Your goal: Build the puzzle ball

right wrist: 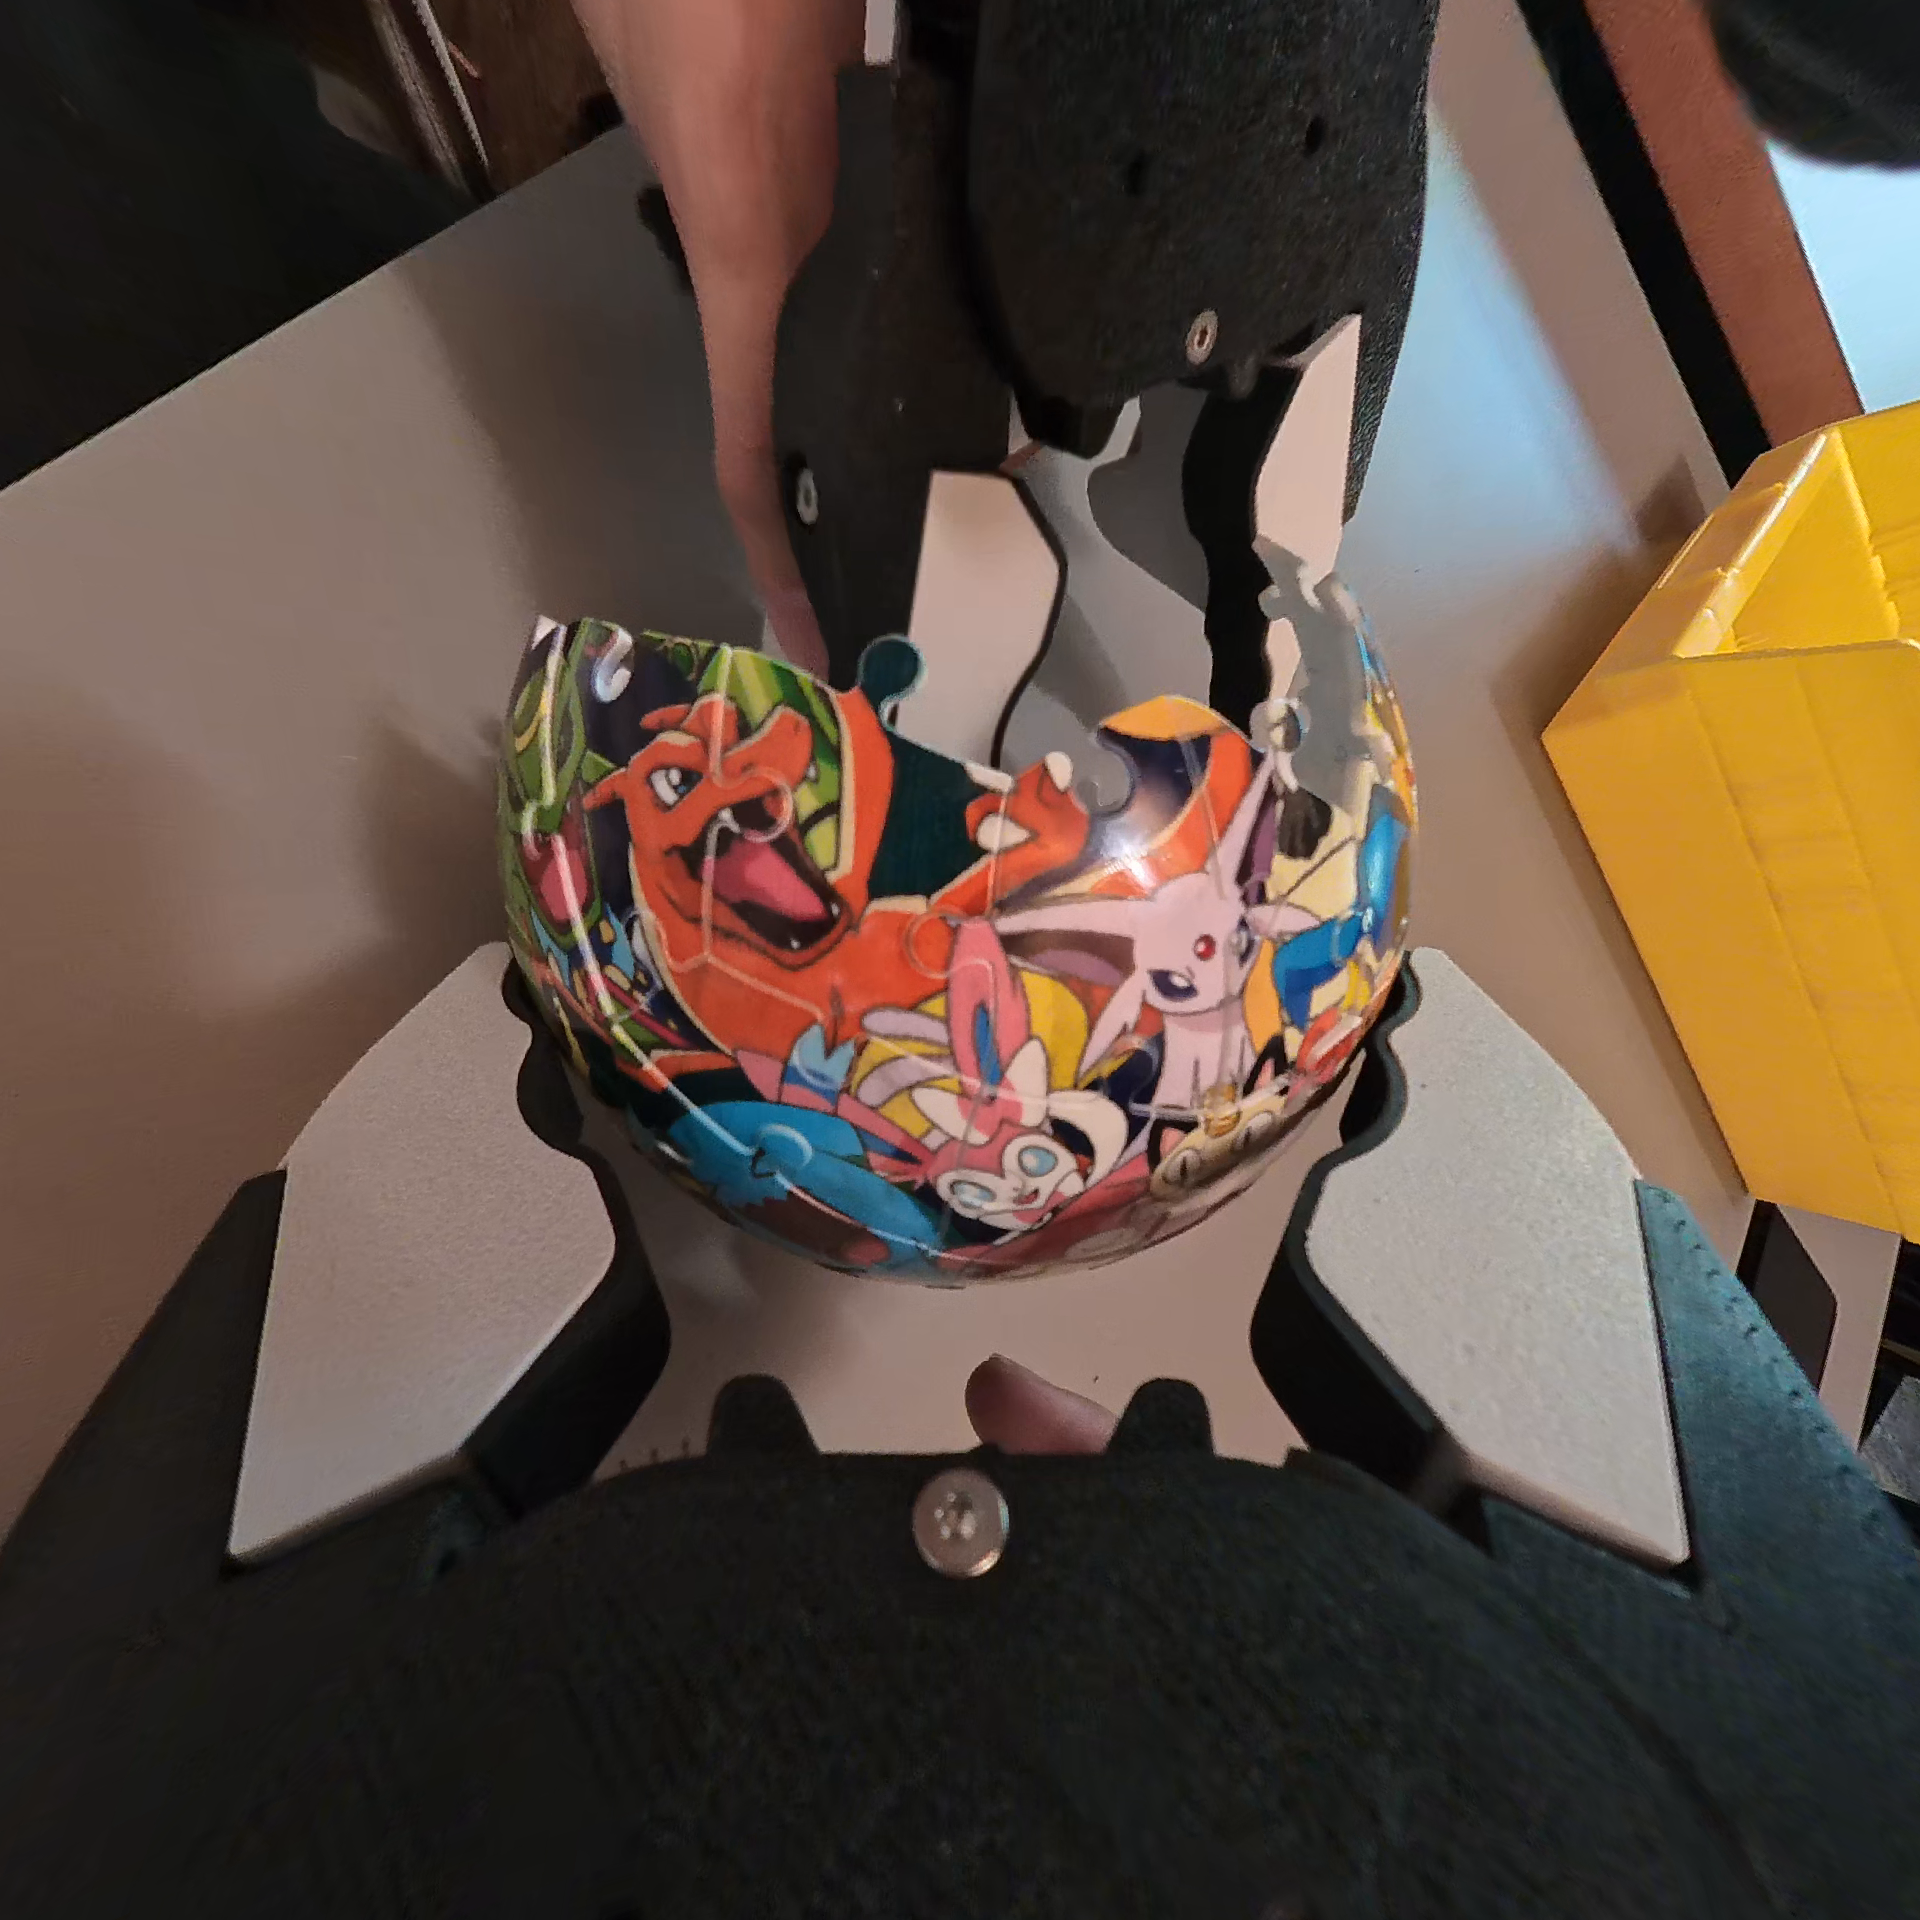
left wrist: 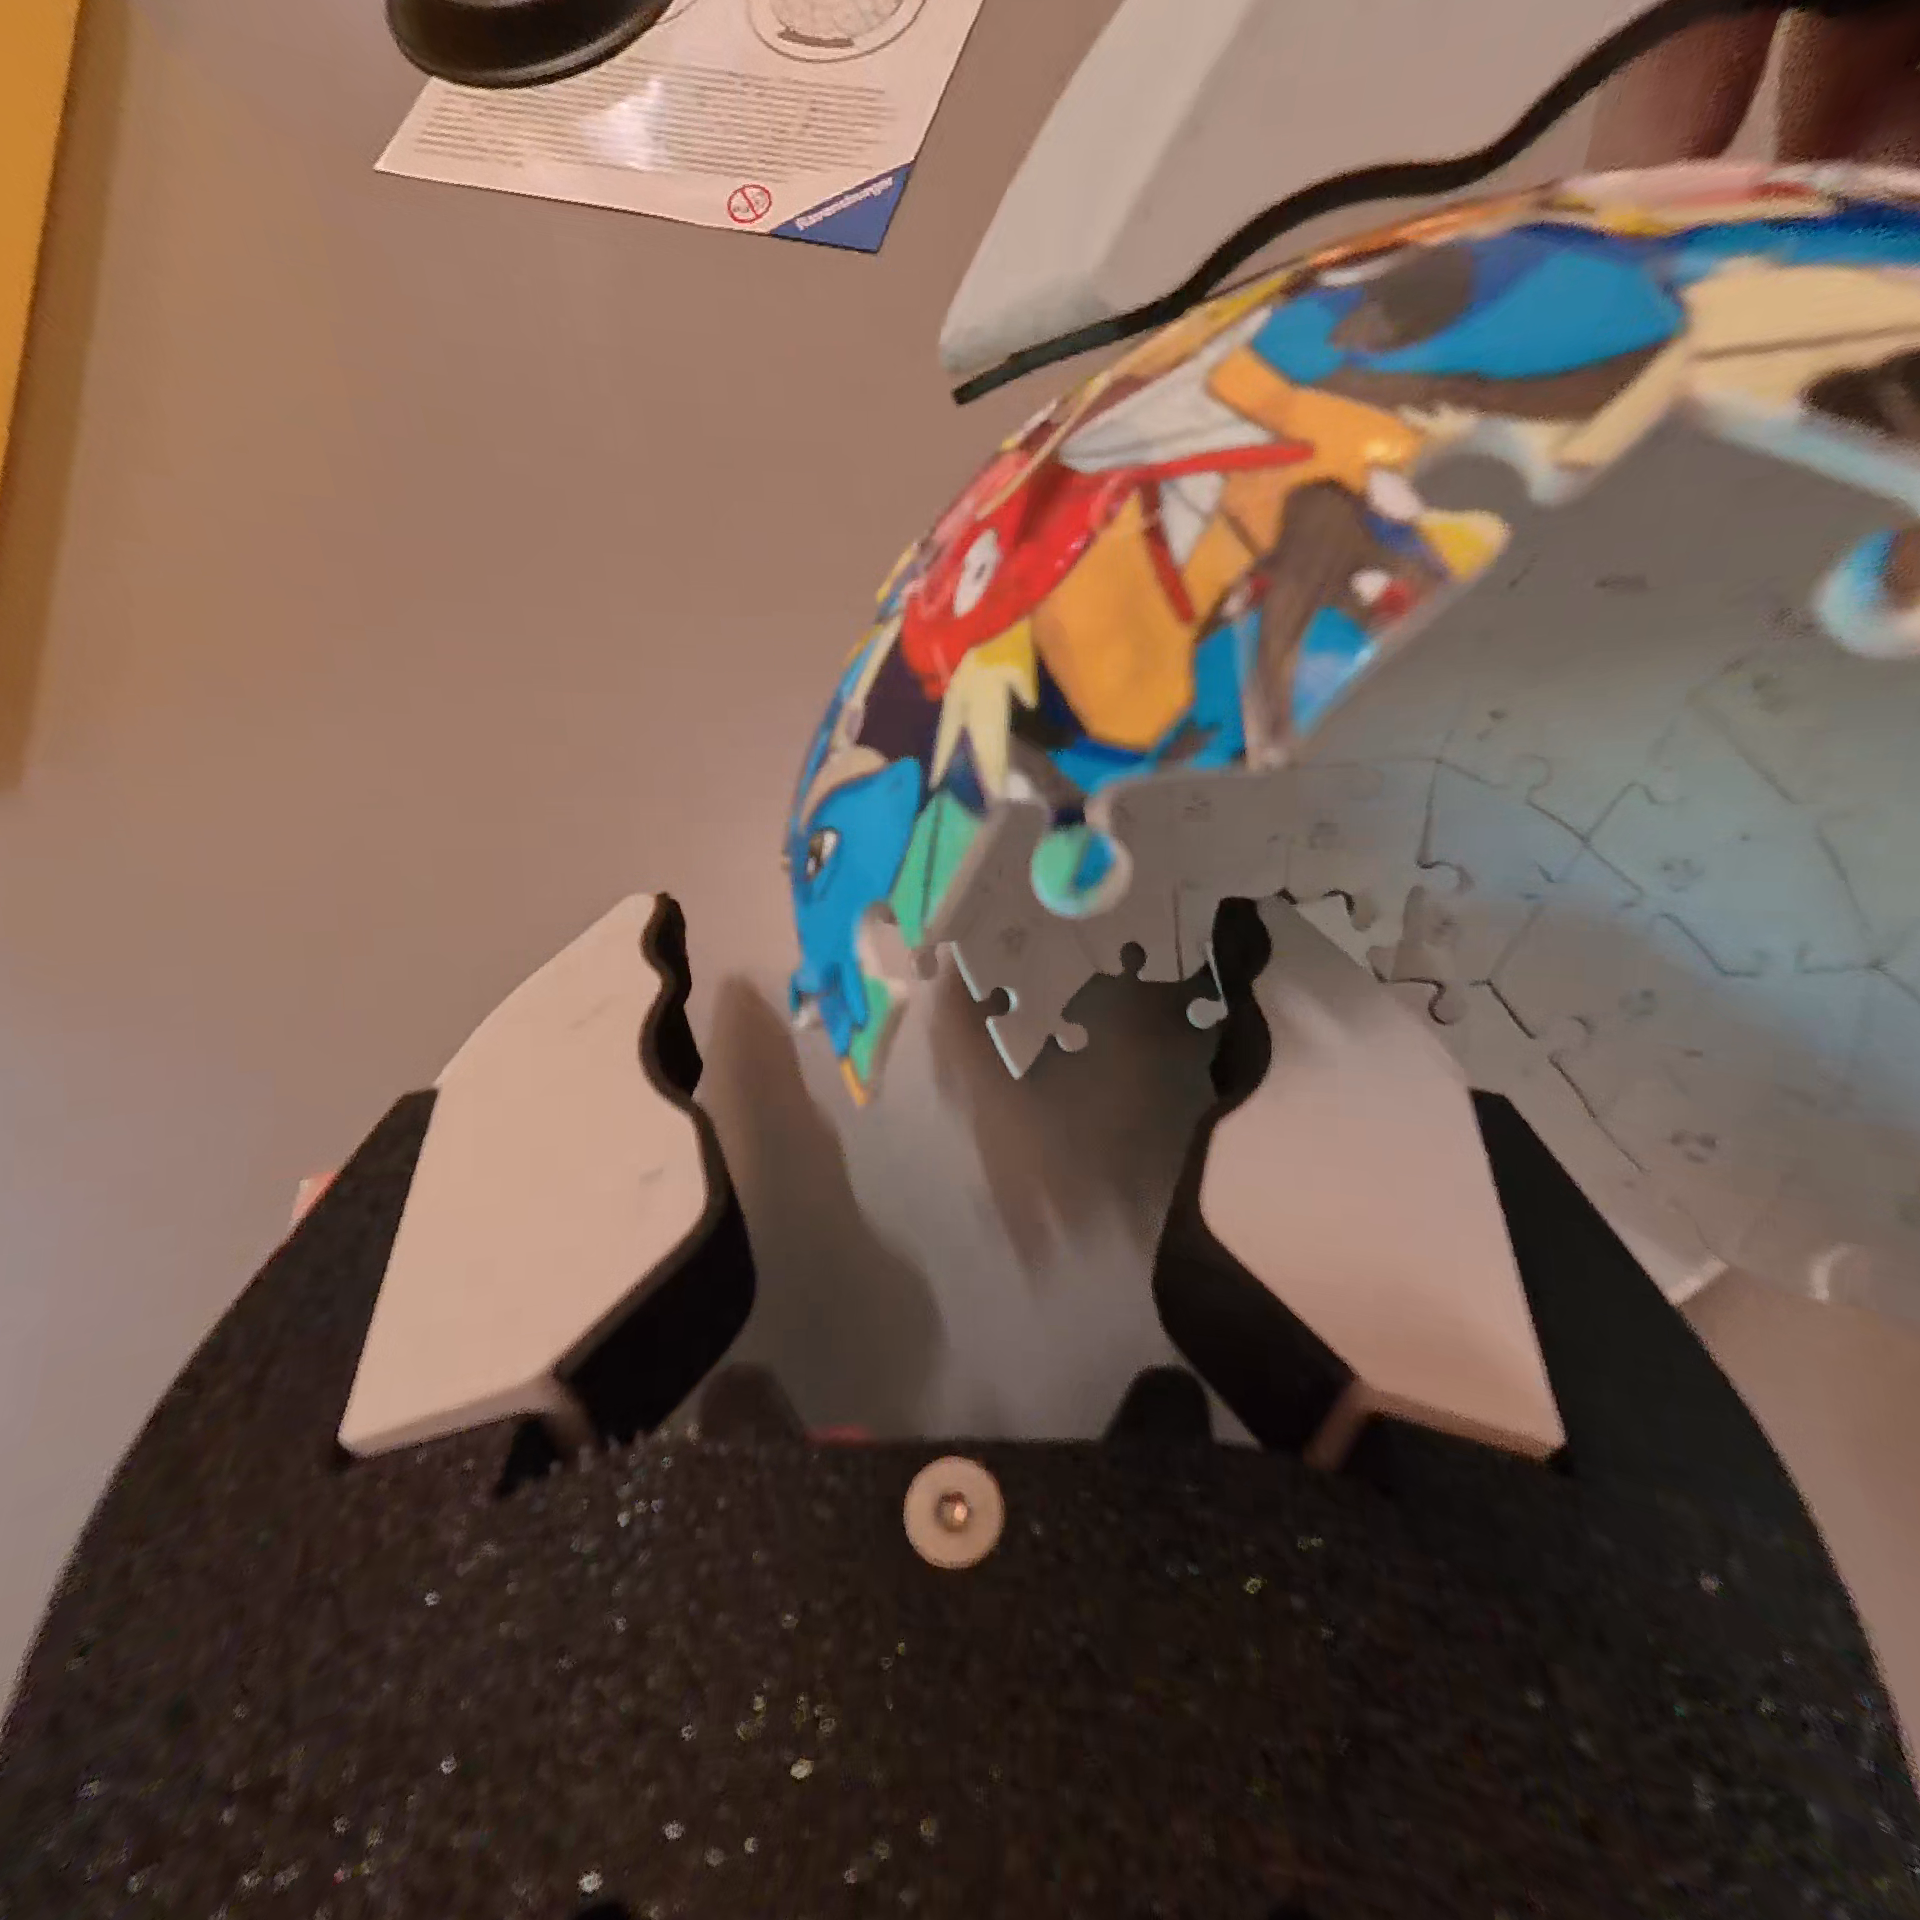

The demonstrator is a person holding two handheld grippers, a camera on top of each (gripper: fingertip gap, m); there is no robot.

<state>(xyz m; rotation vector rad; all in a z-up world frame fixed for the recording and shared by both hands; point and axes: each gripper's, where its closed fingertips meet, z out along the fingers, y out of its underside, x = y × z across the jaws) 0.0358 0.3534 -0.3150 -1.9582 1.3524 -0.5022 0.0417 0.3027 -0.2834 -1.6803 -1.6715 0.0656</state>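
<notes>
The half-built puzzle ball (right wrist: 935, 987) is an open shell, with colourful cartoon creatures outside and grey inside, and its jagged rim points away from me. My right gripper (right wrist: 961, 1003) is shut on it, one finger on each side, and holds it above the table. In the left wrist view the ball (left wrist: 1195, 582) fills the right side and shows its grey inside. My left gripper (left wrist: 951, 930) is open and empty, with its right fingertip (left wrist: 1242, 966) at the jagged rim. The left gripper also shows in the right wrist view (right wrist: 1122, 644), held by a hand just beyond the rim.
A yellow box (right wrist: 1766, 883) stands at the table's right edge. A printed instruction sheet (left wrist: 665, 114) lies on the beige table (left wrist: 416, 571), with a black ring stand (left wrist: 520, 42) on it. One finger of the right gripper (left wrist: 1122, 208) crosses the top of the left wrist view.
</notes>
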